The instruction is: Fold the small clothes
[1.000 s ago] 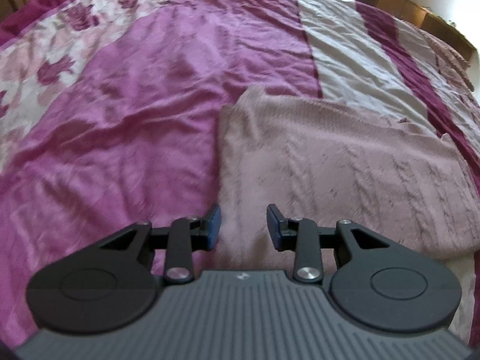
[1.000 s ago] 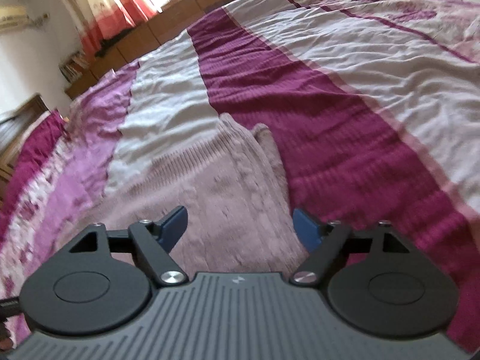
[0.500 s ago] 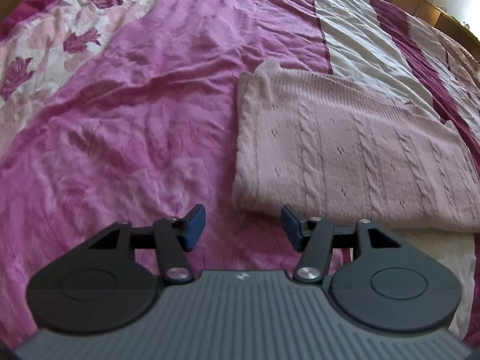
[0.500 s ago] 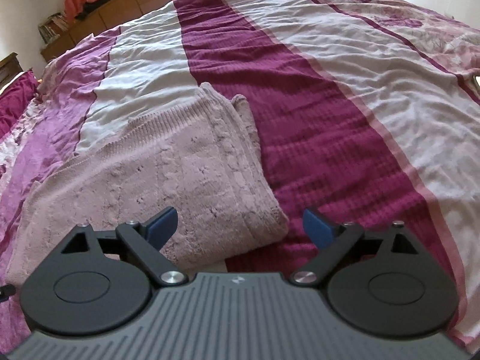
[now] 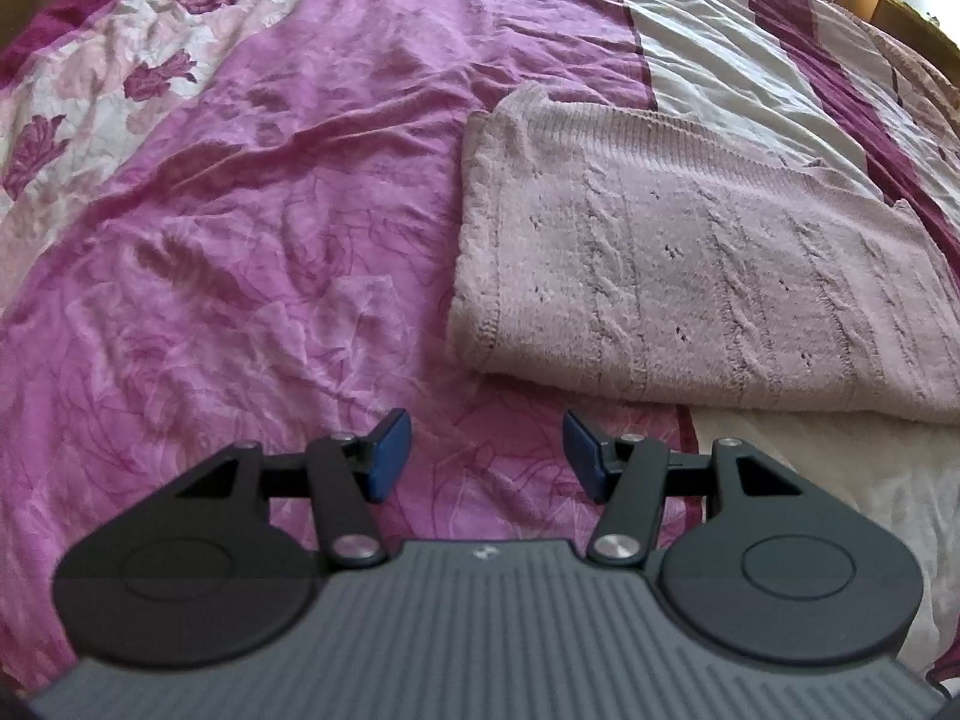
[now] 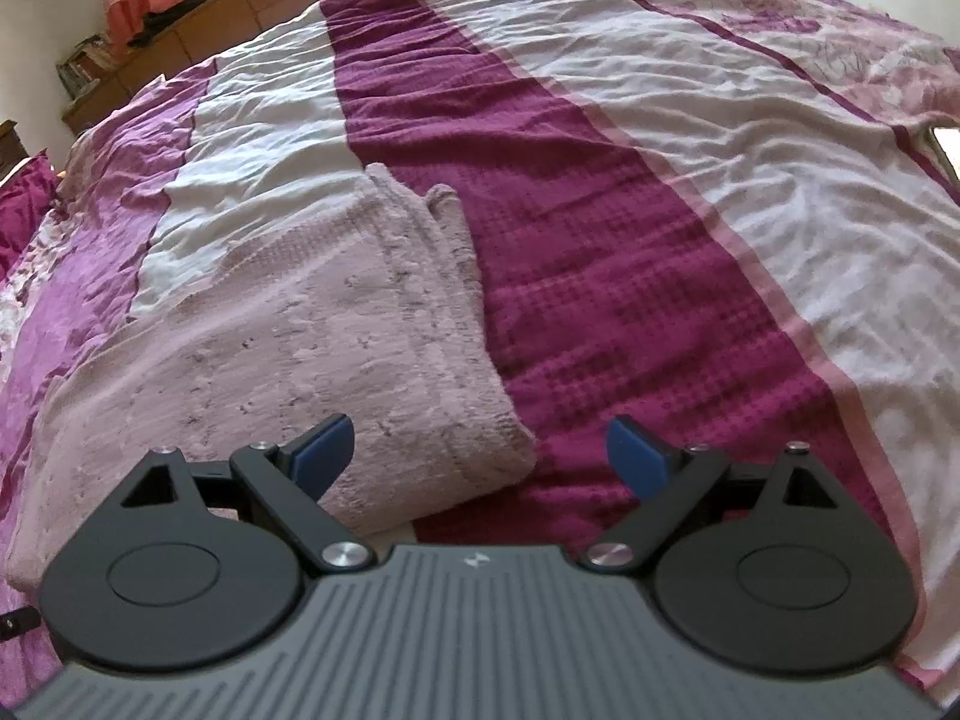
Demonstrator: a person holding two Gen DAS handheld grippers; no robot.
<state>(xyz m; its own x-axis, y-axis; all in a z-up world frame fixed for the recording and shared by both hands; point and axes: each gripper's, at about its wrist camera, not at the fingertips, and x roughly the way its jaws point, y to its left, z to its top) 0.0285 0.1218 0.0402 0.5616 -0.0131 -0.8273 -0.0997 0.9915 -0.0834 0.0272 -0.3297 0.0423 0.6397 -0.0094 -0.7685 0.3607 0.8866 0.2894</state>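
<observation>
Pale pink cable-knit sweater (image 5: 690, 276), folded into a flat rectangle, lies right of centre in the left wrist view; in the right wrist view (image 6: 288, 354) it fills lower left.

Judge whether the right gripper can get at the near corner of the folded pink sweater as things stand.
Probably yes: the right gripper is open and the pink sweater corner lies just ahead between its fingers, nothing covering it.

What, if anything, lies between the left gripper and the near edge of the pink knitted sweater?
Nothing visible. Only bare bedspread separates the open left gripper from the sweater, whose folded edge lies just beyond its fingertips.
</observation>
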